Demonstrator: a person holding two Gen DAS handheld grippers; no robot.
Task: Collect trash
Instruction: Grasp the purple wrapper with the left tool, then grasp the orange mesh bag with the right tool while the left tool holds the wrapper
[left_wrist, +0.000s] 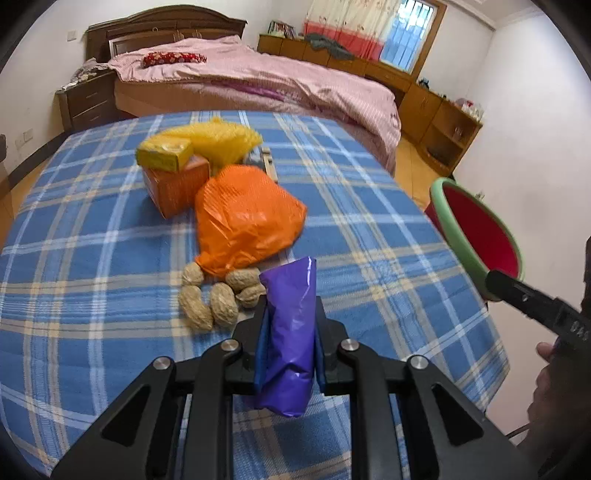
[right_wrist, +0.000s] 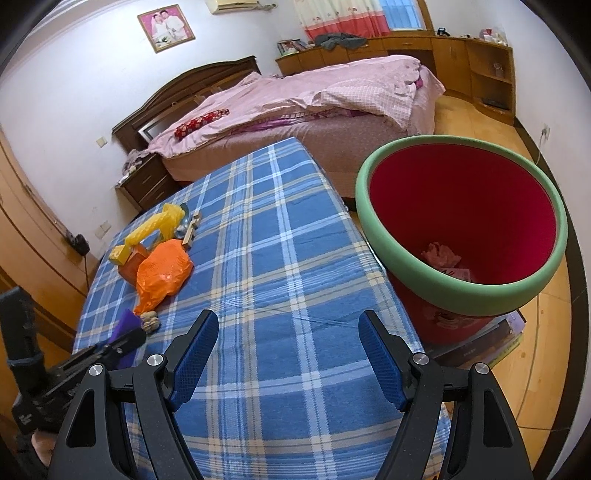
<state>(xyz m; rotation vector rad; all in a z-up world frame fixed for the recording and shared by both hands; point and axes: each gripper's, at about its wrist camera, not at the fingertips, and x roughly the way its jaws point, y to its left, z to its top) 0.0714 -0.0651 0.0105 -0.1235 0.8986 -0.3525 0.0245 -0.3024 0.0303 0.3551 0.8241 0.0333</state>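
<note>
My left gripper (left_wrist: 290, 306) is shut on a crumpled purple plastic bag (left_wrist: 290, 332) and holds it just above the blue plaid table (left_wrist: 92, 236). Ahead of it lie several peanuts (left_wrist: 218, 295), an orange plastic bag (left_wrist: 243, 218), an orange box (left_wrist: 177, 184), a yellow box (left_wrist: 164, 153) and a yellow bag (left_wrist: 221, 138). My right gripper (right_wrist: 288, 328) is open and empty over the table's near right part. The red bin with a green rim (right_wrist: 461, 218) stands right of the table, with some scraps inside. The purple bag also shows in the right wrist view (right_wrist: 125, 323).
A small wooden piece (right_wrist: 192, 229) lies behind the yellow bag. A bed with pink bedding (left_wrist: 258, 81) stands beyond the table, with a nightstand (left_wrist: 86, 101) to its left and wooden cabinets (left_wrist: 424, 103) along the far wall. Flat items (right_wrist: 487, 343) lie under the bin.
</note>
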